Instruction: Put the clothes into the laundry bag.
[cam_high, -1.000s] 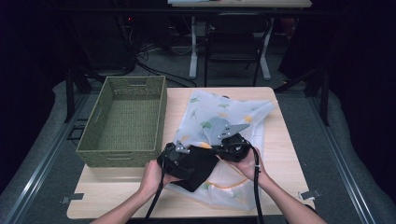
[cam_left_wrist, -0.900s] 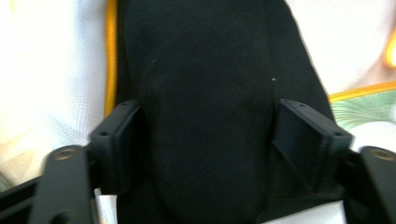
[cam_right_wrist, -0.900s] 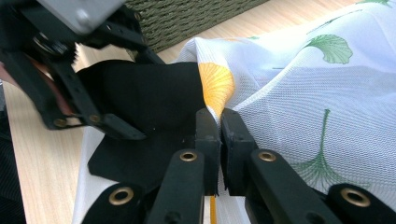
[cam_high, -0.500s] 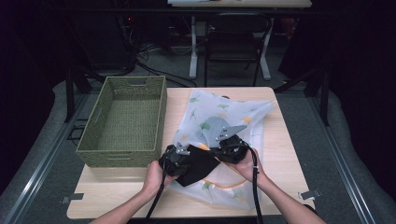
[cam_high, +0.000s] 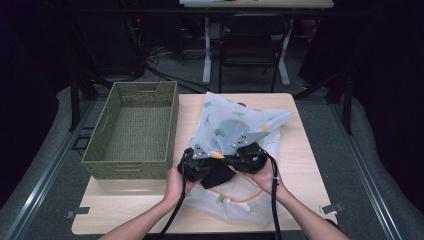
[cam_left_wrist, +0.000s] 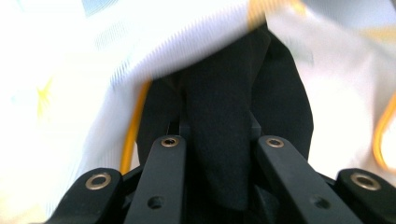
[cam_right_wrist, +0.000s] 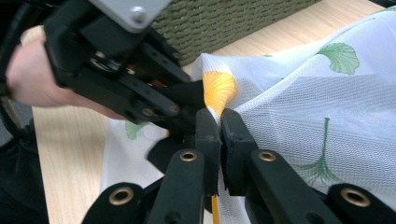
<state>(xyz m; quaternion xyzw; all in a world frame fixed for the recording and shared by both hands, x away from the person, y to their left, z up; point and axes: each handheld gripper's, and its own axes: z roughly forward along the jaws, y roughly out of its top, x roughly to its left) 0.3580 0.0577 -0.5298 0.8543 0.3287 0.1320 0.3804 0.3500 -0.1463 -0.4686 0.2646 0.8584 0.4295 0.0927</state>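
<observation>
wooden table (cam_high: 300, 165): basket (cam_high: 135, 132), mesh bag (cam_high: 225, 120)

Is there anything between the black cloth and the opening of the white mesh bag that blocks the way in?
Nothing visible blocks it. The left gripper, whose jaws have just been closing, clamps the black cloth right at the orange-trimmed mouth of the white mesh bag, and the right gripper pinches the bag's edge beside it.

Left gripper view: white mesh bag (cam_left_wrist: 84, 70) blurred & overexposed, print unreadable. Black cloth (cam_left_wrist: 219, 121) hides the jaw tips beneath it. High view: bag's near edge is covered by both hands; forearms cut off at bottom edge.
</observation>
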